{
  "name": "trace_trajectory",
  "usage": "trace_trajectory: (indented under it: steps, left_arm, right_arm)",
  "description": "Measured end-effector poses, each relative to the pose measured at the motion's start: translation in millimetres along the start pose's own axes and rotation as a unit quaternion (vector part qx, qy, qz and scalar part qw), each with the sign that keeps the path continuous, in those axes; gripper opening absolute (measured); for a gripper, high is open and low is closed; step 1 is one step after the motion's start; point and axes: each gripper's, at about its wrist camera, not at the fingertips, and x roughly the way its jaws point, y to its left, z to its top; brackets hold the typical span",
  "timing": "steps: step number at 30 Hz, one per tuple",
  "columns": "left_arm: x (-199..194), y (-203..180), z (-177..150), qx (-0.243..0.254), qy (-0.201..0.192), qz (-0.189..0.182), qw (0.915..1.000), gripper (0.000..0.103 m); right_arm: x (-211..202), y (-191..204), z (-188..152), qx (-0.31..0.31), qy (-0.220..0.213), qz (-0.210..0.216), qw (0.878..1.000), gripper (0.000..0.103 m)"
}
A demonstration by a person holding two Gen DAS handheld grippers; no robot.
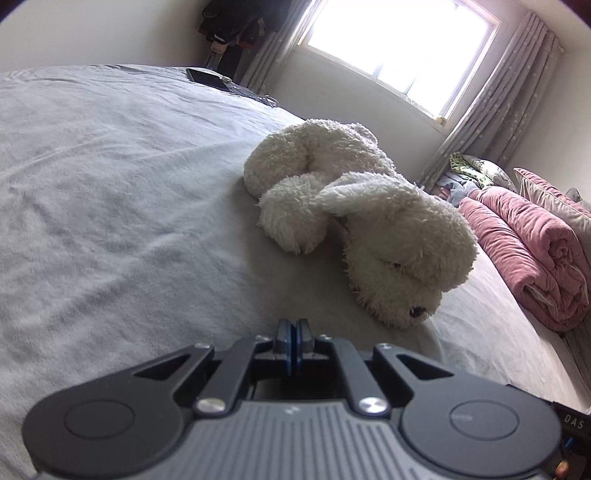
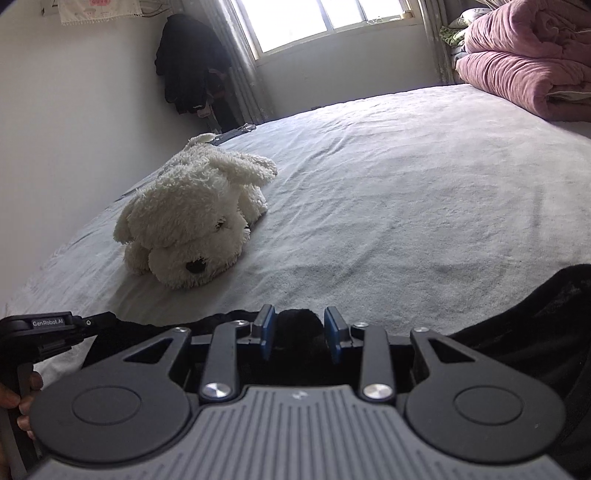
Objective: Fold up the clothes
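On the bed point(image 2: 388, 184), grey sheet covers everything. Pink quilt point(image 2: 524, 70) folded at the far corner by the window point(image 2: 314, 22). Dark garment point(image 2: 535, 332) lies bunched at the near edge, running under the right gripper point(image 2: 300, 334); a fold of it sits between the partly open blue pads point(image 2: 266, 332), pads look pressed on it. White plush dog point(image 1: 354, 218) lies mid-sheet, apart from the cloth. Left gripper point(image 1: 294, 341): pads fully together, nothing visible between them.
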Motion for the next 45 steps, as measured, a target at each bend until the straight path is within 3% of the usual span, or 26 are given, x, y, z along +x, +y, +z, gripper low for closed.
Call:
trace_trajectory:
  steps: [1,2,3,9,16,21,25,26,28,29,30,33,41,43,45]
  left_arm:
    - [-1.3,-1.0,0.3,0.004,-0.005,0.003,1.0000,0.002]
    - [-2.8,-2.1,0.7,0.008,-0.011,0.007,0.9999,0.002]
    - [-4.2,-3.2,1.2,0.012,-0.017,0.011,0.9997,0.002]
    - [-19.1,-9.4,6.2,0.042,-0.080,0.024,0.9957,0.002]
    - [6.1,-12.1,-1.2,0.068,-0.043,0.047,0.9956,0.002]
    - [9.9,-8.3,-2.1,0.056,-0.030,0.049,0.9968,0.005]
    - [8.0,-13.2,-3.0,0.068,-0.030,0.055,0.9957,0.006]
    - [6.5,-14.3,-2.6,0.070,-0.030,0.056,0.9955,0.008]
    - [2.3,-17.2,-1.4,0.076,-0.032,0.059,0.9949,0.026]
    - [-0.8,-20.0,-0.5,0.084,-0.037,0.064,0.9937,0.033]
    - [-3.9,-23.0,0.3,0.094,-0.042,0.071,0.9922,0.043]
    - [-11.8,-32.3,1.7,0.119,-0.053,0.070,0.9889,0.045]
    - [-19.7,-62.8,-2.6,0.169,-0.035,0.000,0.9850,0.049]
    - [-16.4,-75.2,-5.2,0.186,-0.021,-0.023,0.9821,0.049]
    - [-12.7,-92.1,-9.5,0.223,-0.013,-0.034,0.9741,0.049]
  right_arm:
    - [2.0,2.1,0.6,-0.006,0.005,-0.004,1.000,0.028]
    - [2.9,2.7,2.7,-0.009,0.007,-0.008,1.000,0.008]
    - [2.5,2.9,5.1,-0.009,0.007,-0.011,1.000,0.005]
    - [-2.3,7.2,22.2,-0.028,-0.051,-0.055,0.997,0.005]
    - [30.8,4.6,16.1,-0.046,-0.028,-0.087,0.995,0.005]
    - [43.6,4.2,13.4,-0.056,-0.013,-0.104,0.993,0.005]
    - [42.3,7.6,13.6,-0.063,-0.011,-0.106,0.992,0.009]
    - [40.0,7.1,14.6,-0.060,-0.011,-0.101,0.993,0.015]
    - [32.0,2.3,18.7,-0.046,-0.007,-0.087,0.995,0.022]
    - [26.7,-1.1,21.3,-0.038,-0.006,-0.079,0.996,0.034]
    - [19.1,-5.7,24.2,-0.031,-0.010,-0.073,0.997,0.040]
    - [-5.9,-23.9,34.2,-0.013,-0.017,-0.064,0.998,0.042]
    - [-74.0,-103.4,40.1,0.010,-0.024,-0.092,0.995,0.042]
    - [-84.5,-122.4,32.0,0.002,-0.020,-0.095,0.995,0.042]
    - [-91.0,-138.3,25.2,-0.011,-0.016,-0.096,0.995,0.042]
